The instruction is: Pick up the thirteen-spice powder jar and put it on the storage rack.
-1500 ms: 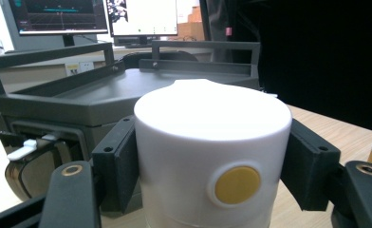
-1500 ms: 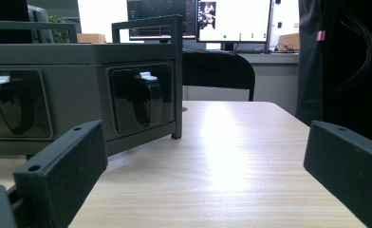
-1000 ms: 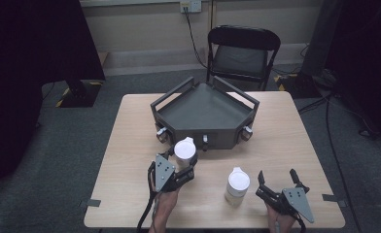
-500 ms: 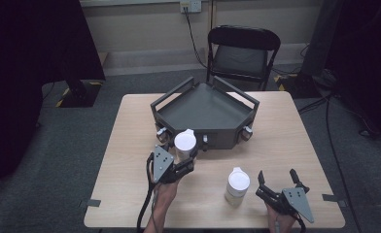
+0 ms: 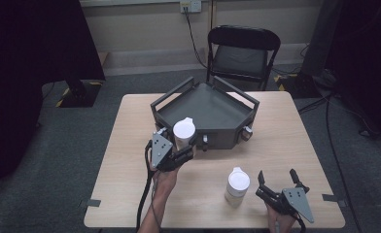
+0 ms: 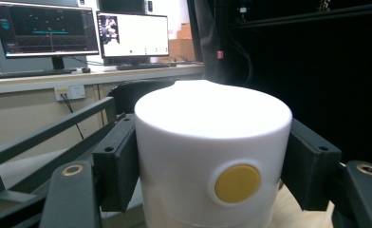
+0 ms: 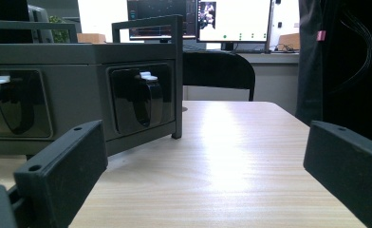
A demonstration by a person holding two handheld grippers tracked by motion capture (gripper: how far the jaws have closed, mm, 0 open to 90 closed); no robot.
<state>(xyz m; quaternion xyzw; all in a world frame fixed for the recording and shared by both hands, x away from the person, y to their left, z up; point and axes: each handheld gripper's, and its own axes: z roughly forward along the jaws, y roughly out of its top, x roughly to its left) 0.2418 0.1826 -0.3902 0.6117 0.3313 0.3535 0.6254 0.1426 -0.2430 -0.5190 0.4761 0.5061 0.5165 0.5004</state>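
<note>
1. The left gripper [image 5: 182, 154] is seen in the high view at the front left corner of the dark grey tray [image 5: 205, 104], its jaws clamped on the sides of a white lidded cup [image 5: 184, 132].
2. In the left gripper view the same cup [image 6: 212, 156] is held between the two black jaws, a round yellow spot on its wall facing the camera.
3. Compared with a second ago, the held cup has been carried up and forward: it was then over the bare wooden surface [image 5: 130, 145] in front of the tray, and now overlaps the tray's front wall.
4. A second white lidded cup [image 5: 237, 186] stands upright on the surface near the front edge, unchanged in place.
5. The right gripper [image 5: 277, 182] rests just to the right of that cup, its jaws spread wide with nothing between them; its position matches the earlier frames.
6. In the right gripper view the tray [image 7: 79, 95] stands ahead at left, the jaws wide apart over the surface [image 7: 231, 156].
</note>
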